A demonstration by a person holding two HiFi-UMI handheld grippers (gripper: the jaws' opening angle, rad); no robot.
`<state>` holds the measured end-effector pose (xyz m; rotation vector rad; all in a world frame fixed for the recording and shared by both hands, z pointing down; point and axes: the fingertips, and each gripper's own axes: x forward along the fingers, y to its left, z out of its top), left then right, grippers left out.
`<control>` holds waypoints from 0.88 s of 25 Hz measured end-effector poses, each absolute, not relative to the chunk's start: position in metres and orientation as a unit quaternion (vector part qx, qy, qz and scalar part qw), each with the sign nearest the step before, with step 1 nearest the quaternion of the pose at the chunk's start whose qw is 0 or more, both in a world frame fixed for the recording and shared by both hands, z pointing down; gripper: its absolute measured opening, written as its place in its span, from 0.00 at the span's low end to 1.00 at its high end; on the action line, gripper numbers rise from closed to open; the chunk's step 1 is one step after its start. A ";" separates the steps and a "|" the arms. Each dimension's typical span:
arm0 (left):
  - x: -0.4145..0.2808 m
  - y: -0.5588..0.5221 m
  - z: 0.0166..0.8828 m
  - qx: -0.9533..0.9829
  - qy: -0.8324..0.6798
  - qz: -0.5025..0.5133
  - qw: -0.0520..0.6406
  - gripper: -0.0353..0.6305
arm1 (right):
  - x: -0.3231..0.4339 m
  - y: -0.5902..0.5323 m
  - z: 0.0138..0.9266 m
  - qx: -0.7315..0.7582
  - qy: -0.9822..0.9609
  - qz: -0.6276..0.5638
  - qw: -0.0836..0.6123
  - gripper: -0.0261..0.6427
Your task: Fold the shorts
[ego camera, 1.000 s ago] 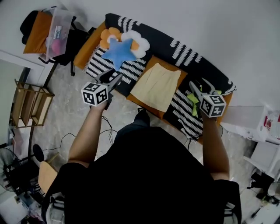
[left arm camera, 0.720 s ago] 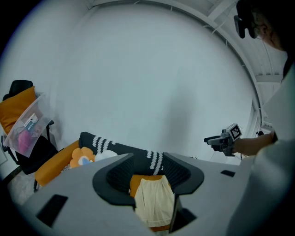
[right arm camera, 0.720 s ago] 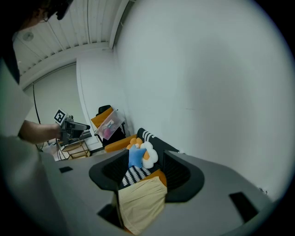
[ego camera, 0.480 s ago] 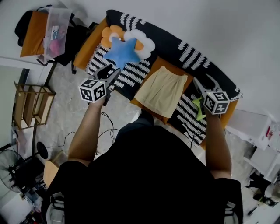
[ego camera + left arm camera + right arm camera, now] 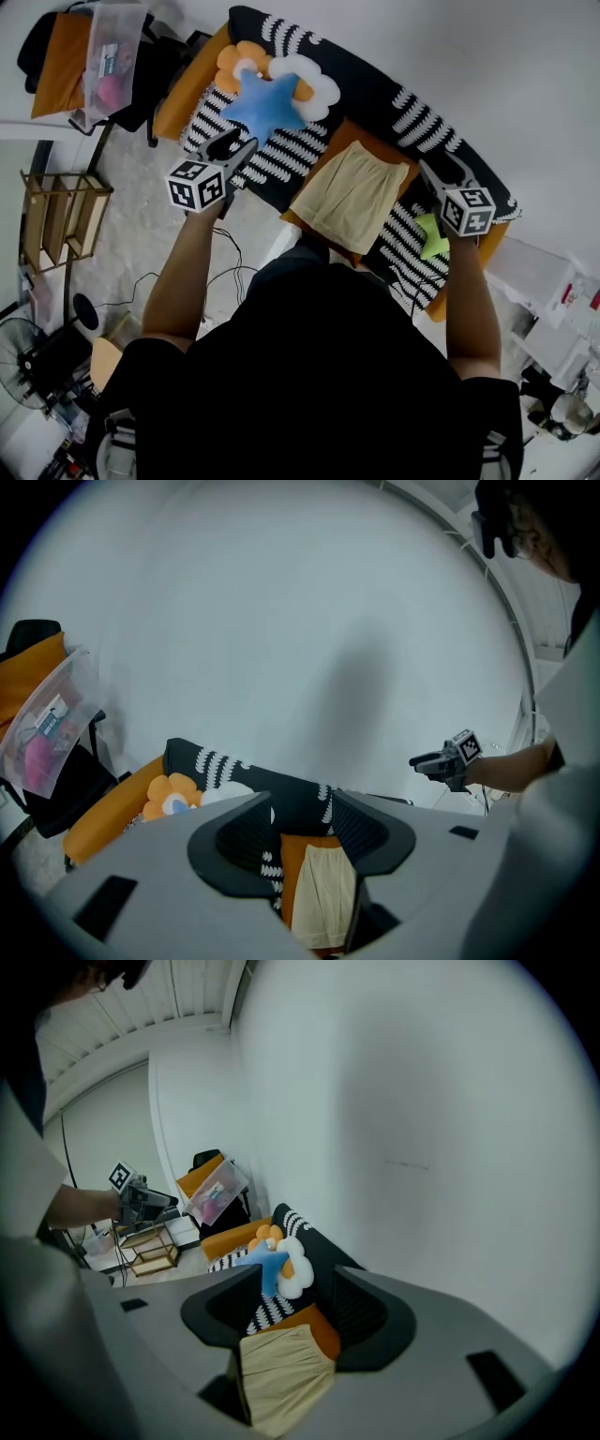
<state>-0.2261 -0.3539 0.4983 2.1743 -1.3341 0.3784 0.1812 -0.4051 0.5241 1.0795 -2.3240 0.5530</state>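
Note:
Pale yellow shorts (image 5: 354, 192) lie spread flat on an orange cushion (image 5: 367, 141) in the middle of a black-and-white sofa (image 5: 412, 103). My left gripper (image 5: 236, 150) hovers open to the left of the shorts, above the sofa's striped seat and well apart from them. My right gripper (image 5: 441, 171) is open to the right of the shorts, over the sofa's right end. In the left gripper view the shorts (image 5: 323, 892) show between the empty jaws of the left gripper (image 5: 302, 808). The right gripper (image 5: 295, 1279) also frames the shorts (image 5: 281, 1377) with nothing held.
A blue star pillow (image 5: 262, 105), orange and white flower pillows (image 5: 305, 82) lie on the sofa's left part; a green star pillow (image 5: 431, 234) on its right. A chair with a clear bag (image 5: 108, 56), a wooden rack (image 5: 61, 216) and floor cables (image 5: 234, 272) stand left.
Both grippers have moved forward and down towards the sofa, still open. The shorts lie as before.

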 end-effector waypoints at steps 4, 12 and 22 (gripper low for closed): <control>-0.245 -0.349 0.506 0.800 -0.509 0.131 0.289 0.38 | 0.168 -0.418 0.527 0.384 -0.860 0.196 0.273 0.40; -0.261 -0.322 0.510 0.776 -0.543 0.121 0.297 0.38 | 0.149 -0.441 0.534 0.332 -0.877 0.161 0.307 0.41; -0.242 -0.270 0.499 0.750 -0.586 0.115 0.284 0.38 | 0.127 -0.443 0.544 0.258 -0.900 0.127 0.326 0.41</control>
